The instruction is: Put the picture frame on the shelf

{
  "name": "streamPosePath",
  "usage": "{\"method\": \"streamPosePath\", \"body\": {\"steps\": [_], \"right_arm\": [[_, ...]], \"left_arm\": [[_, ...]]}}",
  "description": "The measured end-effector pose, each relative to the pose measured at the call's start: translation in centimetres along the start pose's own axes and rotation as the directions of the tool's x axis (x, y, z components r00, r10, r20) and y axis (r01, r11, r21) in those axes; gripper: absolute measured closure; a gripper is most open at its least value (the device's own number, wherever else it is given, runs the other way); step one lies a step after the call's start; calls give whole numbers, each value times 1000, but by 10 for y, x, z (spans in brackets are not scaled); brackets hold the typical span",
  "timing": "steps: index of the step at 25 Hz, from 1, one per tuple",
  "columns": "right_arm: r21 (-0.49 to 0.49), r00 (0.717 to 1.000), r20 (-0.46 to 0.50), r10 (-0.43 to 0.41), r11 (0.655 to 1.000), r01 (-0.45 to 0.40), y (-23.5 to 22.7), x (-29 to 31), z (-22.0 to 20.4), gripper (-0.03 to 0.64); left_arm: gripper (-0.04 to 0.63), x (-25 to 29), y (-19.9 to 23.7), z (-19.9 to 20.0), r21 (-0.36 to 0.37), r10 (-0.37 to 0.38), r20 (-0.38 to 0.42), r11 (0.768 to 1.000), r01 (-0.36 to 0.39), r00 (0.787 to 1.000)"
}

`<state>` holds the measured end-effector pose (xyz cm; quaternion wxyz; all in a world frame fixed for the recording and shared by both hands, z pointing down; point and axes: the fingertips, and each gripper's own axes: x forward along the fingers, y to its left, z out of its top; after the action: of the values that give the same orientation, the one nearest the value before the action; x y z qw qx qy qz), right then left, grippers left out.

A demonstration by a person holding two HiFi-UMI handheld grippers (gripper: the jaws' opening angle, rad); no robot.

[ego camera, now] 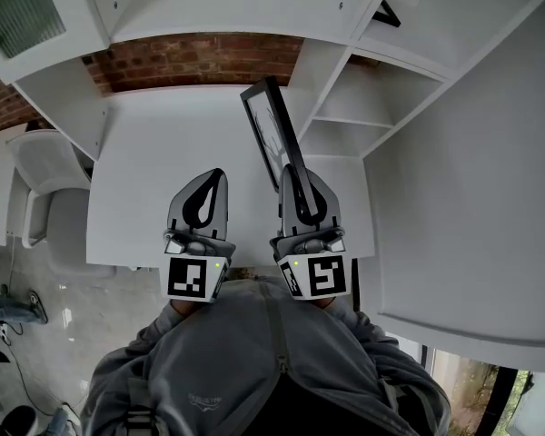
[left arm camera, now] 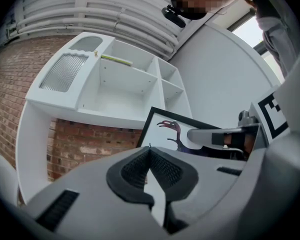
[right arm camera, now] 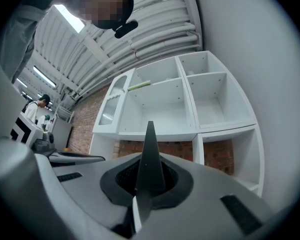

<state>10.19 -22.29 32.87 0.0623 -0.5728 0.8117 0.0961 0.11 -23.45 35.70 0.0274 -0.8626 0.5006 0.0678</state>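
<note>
Nearest, the left tongs (ego camera: 215, 176) are pressed together on nothing. Just beside them, the right tongs (ego camera: 292, 173) pinch one edge of the thin black picture frame (ego camera: 271, 127), which is held edge-on over the white worktop (ego camera: 163, 153). Beyond stands the white open-compartment shelf unit (ego camera: 368, 98), against a red brick wall (ego camera: 191, 60).

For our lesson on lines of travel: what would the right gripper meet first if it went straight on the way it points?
Probably the white shelf: the right gripper, shut on the picture frame, points at its wide open compartment. The frame's edge leads and would touch first. Depth is unclear.
</note>
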Motion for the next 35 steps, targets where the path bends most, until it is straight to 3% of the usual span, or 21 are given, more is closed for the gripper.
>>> {"method": "streamPosePath", "body": {"steps": [3, 8, 11, 16, 35], "right_arm": [[5, 1000, 18, 13, 1000, -13, -2, 5, 3, 584], [-2, 998, 54, 18, 1000, -18, -1, 13, 16, 584], [-14, 996, 82, 19, 1000, -18, 3, 21, 27, 584], [-27, 992, 123, 3, 1000, 1, 5, 35, 48, 584], [-3, 954, 298, -26, 1000, 28, 3, 89, 115, 584]], "left_arm": [[589, 3, -1, -3, 28, -4, -8, 1000, 5, 1000], [589, 10, 4, 7, 11, 3, 20, 1000, -3, 1000], [589, 12, 9, 8, 46, -22, 7, 999, 22, 1000], [589, 21, 18, 30, 33, -37, 51, 999, 35, 998], [589, 57, 23, 81, 160, -124, 149, 982, 100, 981]]}}
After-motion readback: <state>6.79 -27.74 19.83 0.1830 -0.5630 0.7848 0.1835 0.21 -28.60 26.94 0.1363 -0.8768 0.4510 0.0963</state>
